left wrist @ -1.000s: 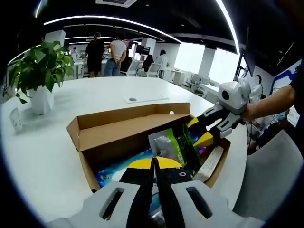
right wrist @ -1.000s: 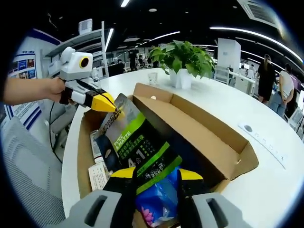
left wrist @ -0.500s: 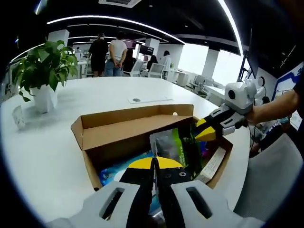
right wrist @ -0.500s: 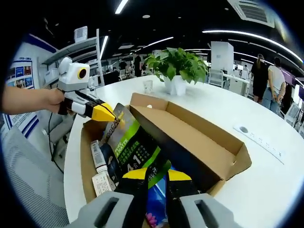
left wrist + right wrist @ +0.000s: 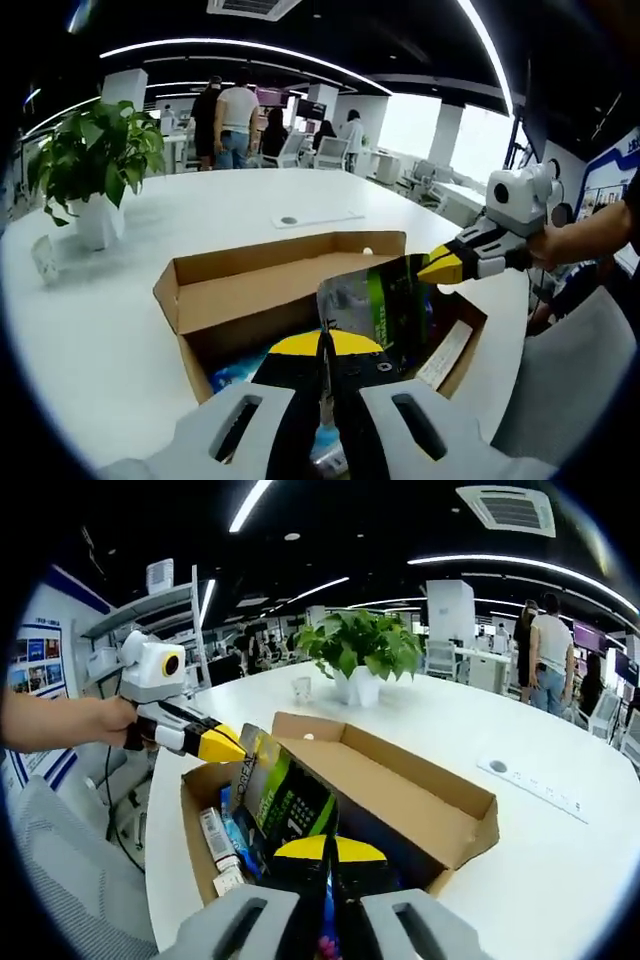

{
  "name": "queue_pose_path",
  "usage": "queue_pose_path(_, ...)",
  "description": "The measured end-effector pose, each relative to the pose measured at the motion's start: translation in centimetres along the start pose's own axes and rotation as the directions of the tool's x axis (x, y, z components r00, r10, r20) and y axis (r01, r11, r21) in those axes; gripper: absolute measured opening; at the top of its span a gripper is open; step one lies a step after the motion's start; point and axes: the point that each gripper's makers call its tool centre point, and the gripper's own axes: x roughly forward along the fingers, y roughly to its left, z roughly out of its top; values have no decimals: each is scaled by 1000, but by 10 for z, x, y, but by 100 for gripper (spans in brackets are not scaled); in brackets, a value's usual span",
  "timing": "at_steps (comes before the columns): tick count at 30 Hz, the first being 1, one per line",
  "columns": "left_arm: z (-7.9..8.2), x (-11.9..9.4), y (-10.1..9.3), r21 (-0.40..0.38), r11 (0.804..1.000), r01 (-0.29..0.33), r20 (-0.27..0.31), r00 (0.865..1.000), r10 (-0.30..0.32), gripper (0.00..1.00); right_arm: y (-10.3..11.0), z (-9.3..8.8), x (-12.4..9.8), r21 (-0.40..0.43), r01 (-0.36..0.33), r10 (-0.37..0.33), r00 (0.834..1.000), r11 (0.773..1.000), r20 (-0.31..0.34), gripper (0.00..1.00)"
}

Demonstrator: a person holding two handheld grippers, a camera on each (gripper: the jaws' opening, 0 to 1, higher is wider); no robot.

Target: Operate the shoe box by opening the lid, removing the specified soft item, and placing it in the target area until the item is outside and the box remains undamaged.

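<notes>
- Shoe box (image 5: 440,815) sits open on the white worktop (image 5: 560,860), lid folded back.
- Left gripper (image 5: 222,746): jaws closed on the top corner of the green pouch (image 5: 285,800), which stands upright, partly lifted from the box.
- Pouch print: "L'OREAL" legible; smaller text unreadable.
- Right gripper (image 5: 330,852): jaws narrow, low over the box; whether they pinch anything cannot be told.

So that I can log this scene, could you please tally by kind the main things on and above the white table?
Open brown cardboard shoe box: 1
Green-and-black foil pouch: 1
Leafy green plant in a white pot: 1
Yellow-tipped two-jaw grippers: 2, the left gripper and the right gripper
Total: 5
</notes>
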Motion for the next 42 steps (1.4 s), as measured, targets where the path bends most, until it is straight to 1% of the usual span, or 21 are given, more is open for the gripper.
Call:
queue_pose_path(10, 17, -1, -8, 18, 1000, 1, 21, 1000, -1, 0, -5, 26, -18, -1, 11, -11, 998, 1000, 59, 0)
queue_pose_path(17, 30, 0, -17, 21, 1000, 9, 31, 999, -9, 0, -10, 33, -30, 17, 21, -22, 997, 1000, 68, 0)
queue_pose_path(22, 36, 3, -27, 31, 999, 22, 29, 999, -23, 0, -13, 35, -41, 25, 31, -33, 997, 999, 71, 0)
queue_pose_path(33, 55, 15, -47, 44, 998, 47, 29, 998, -49, 0, -30, 39, -68, 70, 63, -69, 993, 996, 98, 0)
queue_pose_path(37, 58, 21, -57, 60, 997, 53, 21, 998, -54, 0, -37, 37, -79, 79, 78, -85, 992, 994, 95, 0)
queue_pose_path(42, 60, 31, -72, 69, 994, 81, 15, 997, -82, 0, -46, 30, -92, 91, 99, -107, 990, 991, 87, 0)
